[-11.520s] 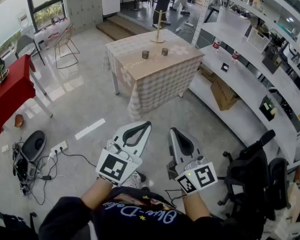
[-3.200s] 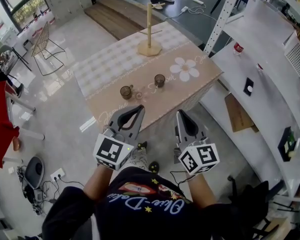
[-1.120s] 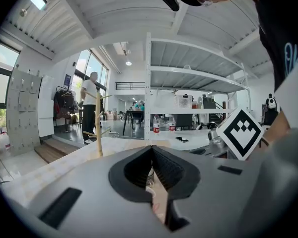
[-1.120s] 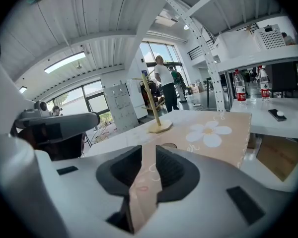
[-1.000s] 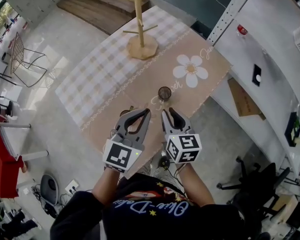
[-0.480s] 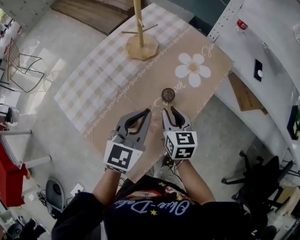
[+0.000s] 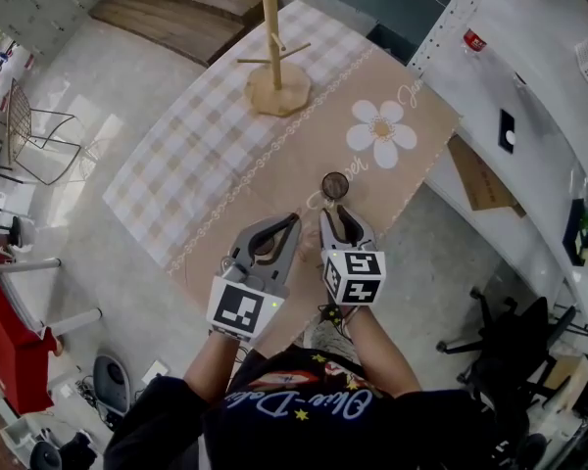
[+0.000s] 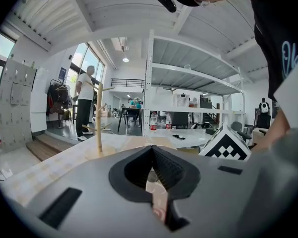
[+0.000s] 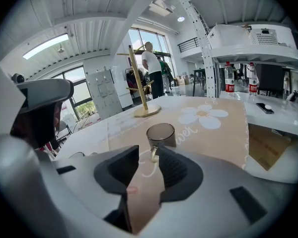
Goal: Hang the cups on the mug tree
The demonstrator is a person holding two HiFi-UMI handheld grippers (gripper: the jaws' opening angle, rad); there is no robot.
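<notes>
My right gripper (image 9: pixel 148 153) has its jaws apart, having just been opening. The handle of the dark glass cup (image 9: pixel 161 133) sits at the mouth of the gap with neither pad pressing on it. That cup stands upright on the beige tablecloth (image 7: pixel 296 172), well apart from the wooden mug tree (image 7: pixel 272 62), and my left gripper (image 8: pixel 151 148) has its jaws together on nothing.
</notes>
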